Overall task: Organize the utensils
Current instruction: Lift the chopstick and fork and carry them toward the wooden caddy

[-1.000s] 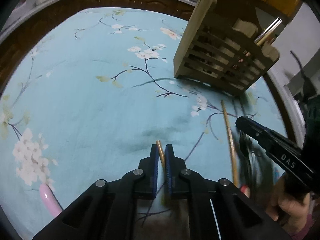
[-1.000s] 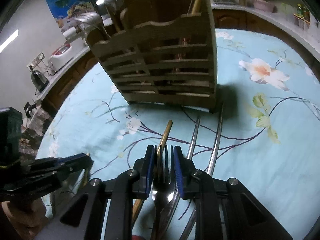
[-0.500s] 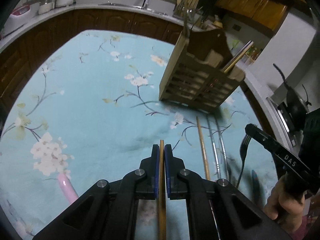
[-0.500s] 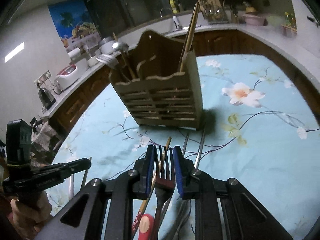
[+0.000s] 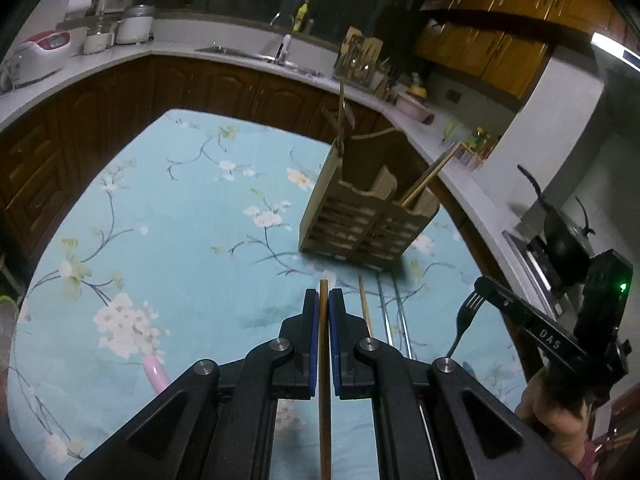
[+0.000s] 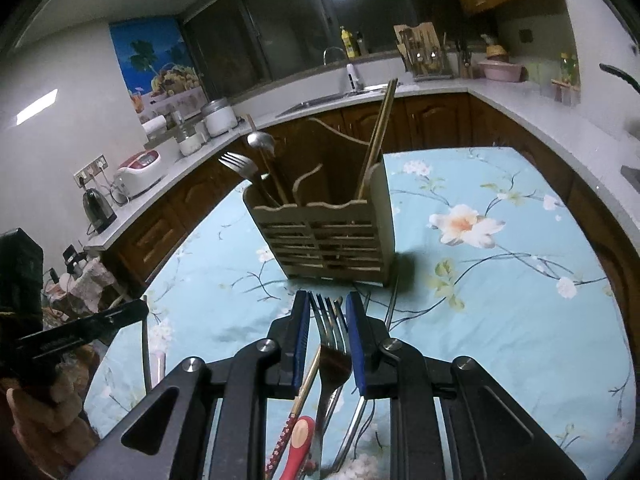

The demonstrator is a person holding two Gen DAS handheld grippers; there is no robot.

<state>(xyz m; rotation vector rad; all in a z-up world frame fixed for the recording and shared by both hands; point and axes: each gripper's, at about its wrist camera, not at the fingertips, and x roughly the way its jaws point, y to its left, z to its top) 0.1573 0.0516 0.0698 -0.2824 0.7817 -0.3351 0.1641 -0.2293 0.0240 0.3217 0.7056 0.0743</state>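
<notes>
A wooden slatted utensil holder (image 5: pixel 366 220) (image 6: pixel 332 236) stands on the blue floral table. It holds a fork, a ladle and chopsticks (image 6: pixel 376 136). My left gripper (image 5: pixel 324 300) is shut on a wooden chopstick (image 5: pixel 325 380), lifted above the cloth, short of the holder. My right gripper (image 6: pixel 327 304) is shut on a metal fork (image 6: pixel 330 344), tines forward, raised in front of the holder; it also shows in the left wrist view (image 5: pixel 466 316). Another chopstick (image 5: pixel 365 316) and two metal utensils (image 5: pixel 396 320) lie on the cloth below the holder.
A pink-handled utensil (image 5: pixel 154 372) lies on the cloth at the left. A red-handled utensil (image 6: pixel 298 444) and a patterned chopstick (image 6: pixel 286 436) lie under my right gripper. Dark wooden cabinets and a white countertop (image 6: pixel 520 100) ring the table.
Both grippers have risen from the cloth with their utensils, the chopstick in the left and the fork in the right. The holder now appears farther and lower in both views.
</notes>
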